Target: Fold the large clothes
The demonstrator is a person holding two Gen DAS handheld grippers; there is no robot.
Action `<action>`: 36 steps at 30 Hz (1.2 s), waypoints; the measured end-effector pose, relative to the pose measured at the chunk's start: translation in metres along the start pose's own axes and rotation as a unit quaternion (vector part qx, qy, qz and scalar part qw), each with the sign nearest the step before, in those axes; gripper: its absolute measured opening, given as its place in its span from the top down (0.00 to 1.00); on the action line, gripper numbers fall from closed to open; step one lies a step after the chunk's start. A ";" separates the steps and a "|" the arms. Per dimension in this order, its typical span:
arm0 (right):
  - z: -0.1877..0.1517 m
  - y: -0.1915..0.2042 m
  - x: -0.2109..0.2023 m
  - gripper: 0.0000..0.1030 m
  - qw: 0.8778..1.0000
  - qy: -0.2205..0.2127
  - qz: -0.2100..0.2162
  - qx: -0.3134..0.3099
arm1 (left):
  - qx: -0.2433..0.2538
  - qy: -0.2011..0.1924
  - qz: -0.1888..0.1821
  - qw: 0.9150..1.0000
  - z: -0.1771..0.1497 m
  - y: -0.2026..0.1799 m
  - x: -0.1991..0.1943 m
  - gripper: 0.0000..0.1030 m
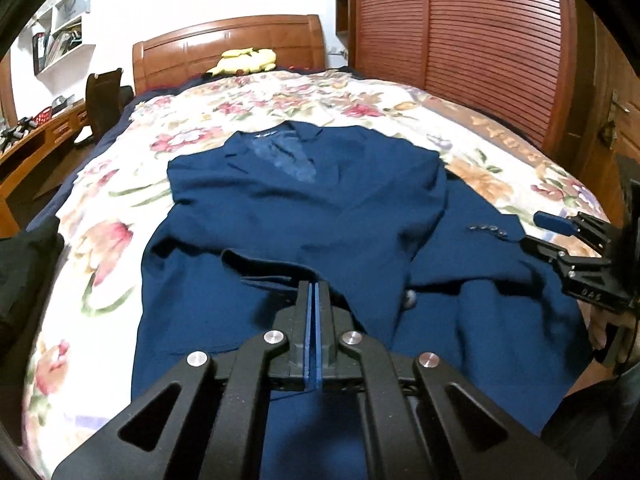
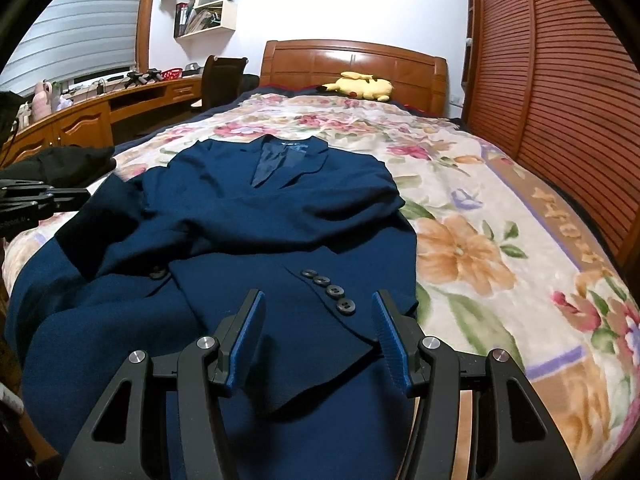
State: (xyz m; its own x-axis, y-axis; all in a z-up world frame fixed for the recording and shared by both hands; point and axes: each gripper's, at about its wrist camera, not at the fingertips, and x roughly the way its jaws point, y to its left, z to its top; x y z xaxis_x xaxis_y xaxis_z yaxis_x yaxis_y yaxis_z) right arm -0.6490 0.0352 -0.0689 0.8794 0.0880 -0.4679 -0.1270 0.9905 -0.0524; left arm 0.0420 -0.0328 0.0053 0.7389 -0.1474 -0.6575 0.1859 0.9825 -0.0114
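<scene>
A navy suit jacket [image 1: 320, 200] lies face up on the floral bedspread [image 1: 120, 208], collar toward the headboard. My left gripper [image 1: 313, 286] is shut, and the edge of the jacket's left sleeve [image 1: 264, 270] is pinched at its tips, drawn over the jacket's front. In the right wrist view the left gripper [image 2: 86, 195] shows at the left edge beside that raised sleeve [image 2: 104, 224]. My right gripper [image 2: 318, 308] stands open just above the right sleeve cuff with its row of buttons [image 2: 328, 290]; nothing is gripped. The right gripper [image 1: 532, 230] also shows at the right of the left wrist view.
A yellow plush toy [image 2: 362, 86] lies by the wooden headboard [image 2: 352, 58]. Louvred wardrobe doors [image 2: 560, 100] run along the bed's right side. A desk [image 2: 80, 116] and chair [image 2: 220, 76] stand to the left, with dark clothing [image 2: 72, 164] heaped near the bed's left edge.
</scene>
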 end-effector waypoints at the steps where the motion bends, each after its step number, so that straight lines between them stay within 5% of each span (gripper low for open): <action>1: 0.000 0.000 0.001 0.45 1.000 0.001 0.000 0.000 | -0.004 0.000 -0.001 1.000 -0.001 0.002 -0.001 0.98; 8: 0.000 0.006 0.002 0.45 1.000 0.003 0.002 -0.006 | -0.027 -0.017 0.012 0.999 -0.001 0.018 -0.011 0.94; 12: 0.000 0.004 0.002 0.45 1.000 0.002 0.003 -0.006 | -0.040 -0.029 0.014 0.999 -0.002 0.030 -0.014 0.47; 15: 0.000 0.003 0.003 0.45 1.000 0.003 0.003 -0.005 | -0.053 -0.017 0.006 0.998 -0.006 0.037 -0.005 0.28; 29: -0.002 0.004 0.003 0.45 1.000 0.005 0.005 -0.011 | -0.027 0.073 0.003 0.997 -0.036 0.020 0.041 0.29; 34: -0.002 0.004 0.003 0.45 1.000 0.005 0.004 -0.012 | -0.024 0.079 -0.027 0.996 -0.037 0.015 0.039 0.60; 36: -0.002 0.005 0.003 0.45 1.000 0.005 0.005 -0.011 | -0.010 0.084 -0.024 0.996 -0.035 0.014 0.039 0.82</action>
State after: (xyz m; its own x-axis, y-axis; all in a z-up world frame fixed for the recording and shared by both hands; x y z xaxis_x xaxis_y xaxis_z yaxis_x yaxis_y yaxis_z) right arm -0.6478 0.0398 -0.0721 0.8736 0.0963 -0.4770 -0.1457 0.9870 -0.0676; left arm 0.0507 -0.0212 -0.0470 0.6102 -0.1745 -0.7728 0.2047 0.9770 -0.0590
